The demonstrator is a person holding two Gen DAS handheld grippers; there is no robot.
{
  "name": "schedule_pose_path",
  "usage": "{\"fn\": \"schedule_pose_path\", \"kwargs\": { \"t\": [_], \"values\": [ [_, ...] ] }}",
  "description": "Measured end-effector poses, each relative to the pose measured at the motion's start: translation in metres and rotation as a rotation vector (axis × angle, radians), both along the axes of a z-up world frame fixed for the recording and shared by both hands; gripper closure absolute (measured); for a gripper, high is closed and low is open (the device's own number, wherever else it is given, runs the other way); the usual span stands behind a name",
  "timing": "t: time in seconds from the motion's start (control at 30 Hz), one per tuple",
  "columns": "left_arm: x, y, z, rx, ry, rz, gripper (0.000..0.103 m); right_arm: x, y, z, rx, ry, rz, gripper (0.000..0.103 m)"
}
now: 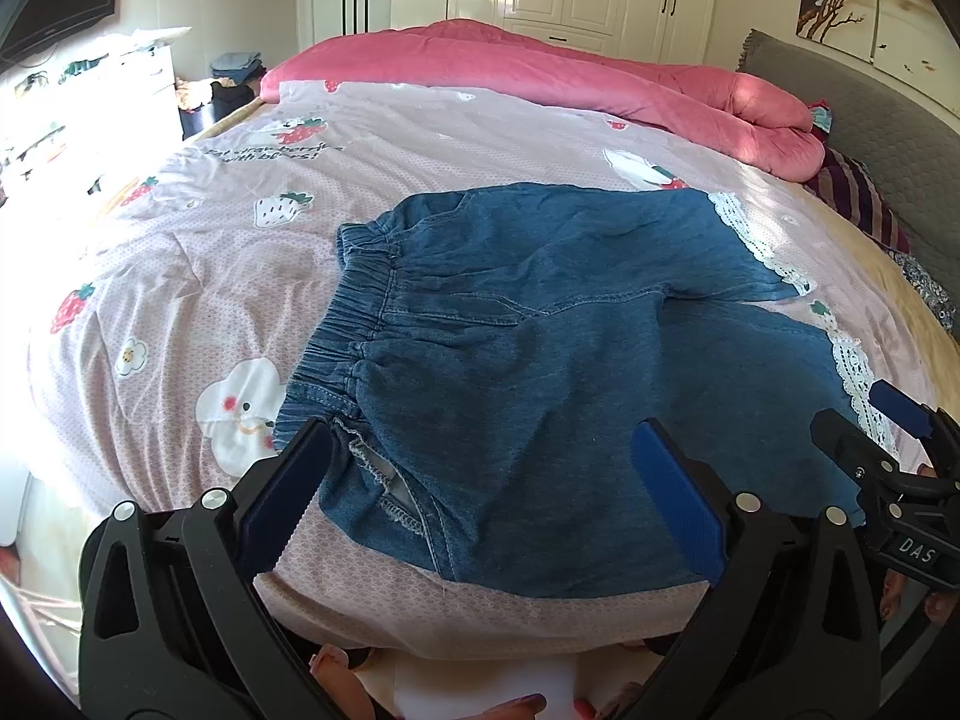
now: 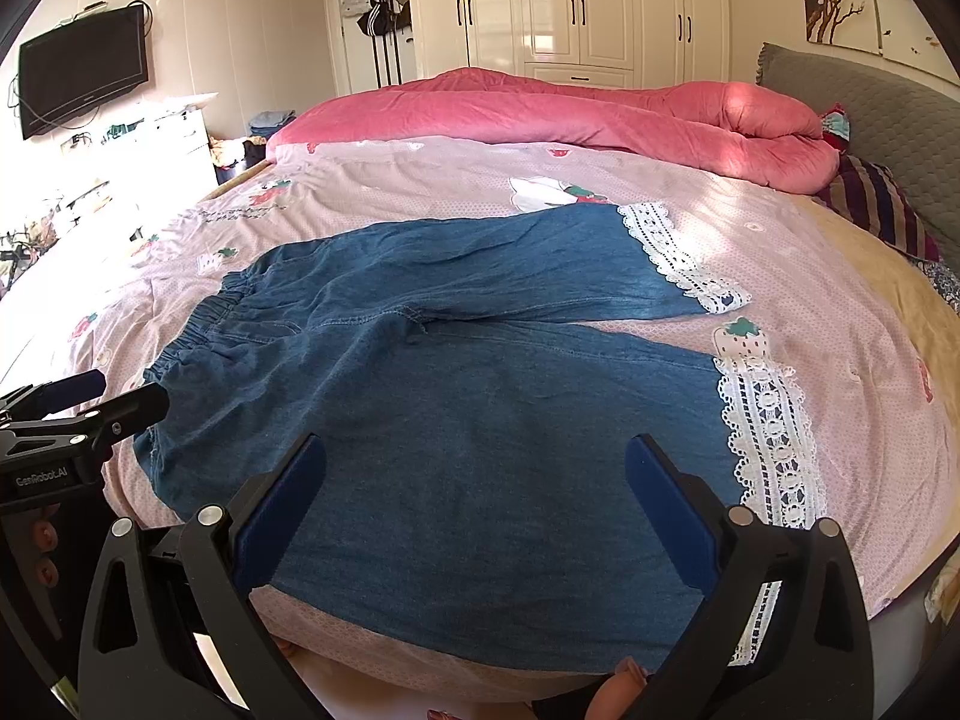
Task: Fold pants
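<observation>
Denim pants (image 1: 540, 360) lie spread flat on the bed (image 1: 180, 276), on a pink sheet printed with strawberries. Elastic waistband (image 1: 354, 312) sits toward the left, both legs run to the right, ending in white lace hems (image 1: 762, 246). Legs are slightly apart, a wedge of sheet showing between them near the hems. Near edge of the pants lies close to the bed's front edge.

Left gripper (image 1: 480, 498) hovers over the waist end, jaws wide open, holding nothing; left pad sits by the waistband corner, right pad over the near leg's fabric. Contact with the cloth: can't tell.

Right gripper (image 2: 474, 510) hovers over the near leg, jaws wide open, empty, with the lace hem (image 2: 762, 420) just to the right of its right finger. Each gripper shows at the edge of the other's view.

Behind the pants: a rolled pink quilt (image 2: 570, 108), a grey headboard (image 2: 870, 96) at right, white wardrobes (image 2: 576, 0), a wall TV (image 2: 81, 69) at left.
</observation>
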State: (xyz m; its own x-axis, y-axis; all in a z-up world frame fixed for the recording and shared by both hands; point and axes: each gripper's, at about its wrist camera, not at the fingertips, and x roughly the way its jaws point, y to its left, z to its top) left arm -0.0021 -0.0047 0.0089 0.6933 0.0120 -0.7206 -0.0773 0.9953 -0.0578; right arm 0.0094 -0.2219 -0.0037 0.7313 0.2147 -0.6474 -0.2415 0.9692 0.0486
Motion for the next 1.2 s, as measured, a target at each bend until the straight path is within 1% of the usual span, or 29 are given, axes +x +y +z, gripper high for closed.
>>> {"fn": "schedule_pose_path", "kwargs": {
  "t": [0.47,0.7,0.77,0.87,0.9,0.97,1.07,1.13,1.2],
  "values": [
    [0.002,-0.002,-0.004,-0.005,0.006,-0.010,0.009,0.002,0.000,-0.003,0.002,0.002,0.001,0.004],
    [0.010,0.007,-0.005,-0.018,0.000,-0.002,0.009,0.015,0.007,-0.004,-0.003,0.011,0.037,0.004],
    [0.018,0.017,-0.006,-0.025,0.001,0.007,0.009,0.026,0.012,-0.001,-0.009,0.006,0.061,0.004],
    [0.032,0.035,-0.006,-0.018,0.004,0.036,0.009,0.047,0.014,0.002,0.037,0.042,0.102,0.004],
    [0.039,0.042,-0.005,-0.018,0.007,0.044,0.009,0.057,0.017,0.004,0.031,0.050,0.114,0.004],
    [0.056,0.061,-0.005,-0.006,0.011,0.074,0.009,0.071,0.021,0.007,0.015,0.038,0.131,0.004],
    [0.085,0.084,-0.005,0.006,0.022,0.087,0.009,0.099,0.028,0.007,0.015,0.060,0.156,0.004],
    [0.107,0.096,-0.006,0.015,0.033,0.069,0.009,0.120,0.030,0.007,0.010,0.076,0.159,0.004],
    [0.123,0.100,-0.007,0.037,0.046,0.042,0.009,0.135,0.033,0.005,-0.001,0.081,0.166,0.004]
  ]
}}
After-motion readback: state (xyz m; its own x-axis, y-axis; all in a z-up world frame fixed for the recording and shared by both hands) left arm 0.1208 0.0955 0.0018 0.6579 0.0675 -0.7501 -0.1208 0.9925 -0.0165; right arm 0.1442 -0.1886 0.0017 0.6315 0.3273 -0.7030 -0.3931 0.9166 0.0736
